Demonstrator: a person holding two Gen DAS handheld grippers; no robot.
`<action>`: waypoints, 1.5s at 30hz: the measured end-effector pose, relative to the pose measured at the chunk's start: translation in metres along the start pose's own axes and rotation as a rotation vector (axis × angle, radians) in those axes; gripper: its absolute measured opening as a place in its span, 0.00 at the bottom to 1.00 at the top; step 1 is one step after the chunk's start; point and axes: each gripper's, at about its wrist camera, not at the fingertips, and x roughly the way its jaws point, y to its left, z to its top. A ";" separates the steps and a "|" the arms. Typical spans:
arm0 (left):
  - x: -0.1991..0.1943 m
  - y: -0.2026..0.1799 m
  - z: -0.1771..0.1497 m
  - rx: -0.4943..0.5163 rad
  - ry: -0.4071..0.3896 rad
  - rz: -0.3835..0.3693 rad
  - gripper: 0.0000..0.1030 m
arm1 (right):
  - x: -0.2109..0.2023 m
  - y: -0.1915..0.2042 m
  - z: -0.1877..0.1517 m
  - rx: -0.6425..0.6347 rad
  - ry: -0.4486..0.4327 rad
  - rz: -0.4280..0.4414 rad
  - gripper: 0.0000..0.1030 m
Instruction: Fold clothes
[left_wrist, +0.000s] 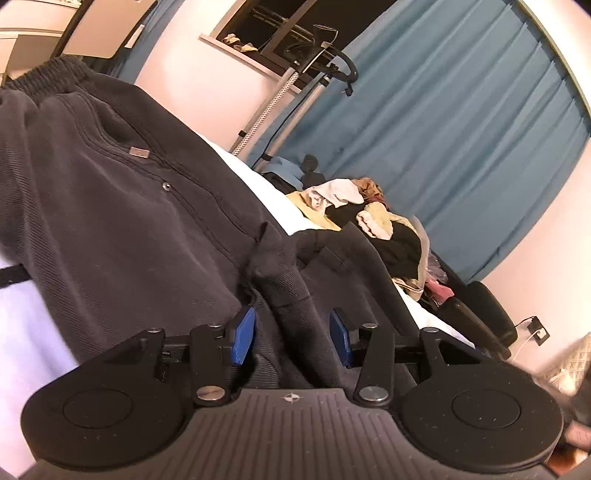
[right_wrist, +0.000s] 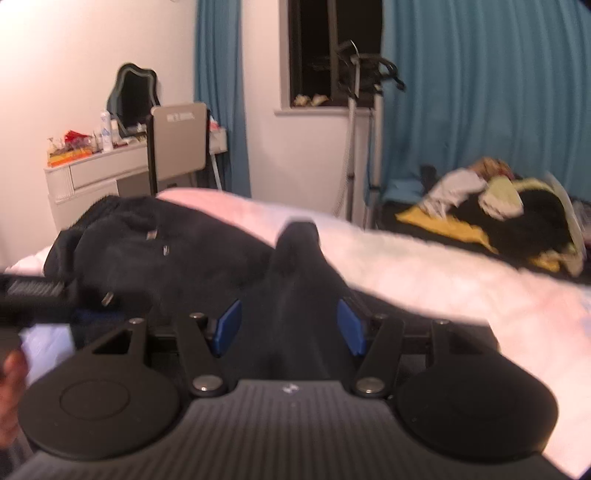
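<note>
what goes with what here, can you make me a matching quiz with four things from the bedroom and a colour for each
Things:
1. trousers
2. curtain
3. bed cover
4. pads of the left hand-held gripper

Colours:
A. teal
B. bright blue
C. dark grey
D. white

Pairs: 1-C, 2-A, 3-D, 4-B

Blurred clothes pile (right_wrist: 509, 210), trousers (left_wrist: 110, 177) edge-cropped
</note>
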 end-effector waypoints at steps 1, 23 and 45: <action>0.002 -0.002 0.000 0.014 -0.004 0.002 0.48 | -0.010 -0.002 -0.006 0.017 0.003 -0.013 0.57; 0.055 -0.028 0.005 0.139 -0.023 0.074 0.27 | -0.004 -0.052 -0.059 0.350 0.054 -0.109 0.66; -0.022 -0.027 -0.035 0.073 0.025 0.139 0.32 | 0.013 -0.029 -0.063 0.162 0.082 -0.154 0.85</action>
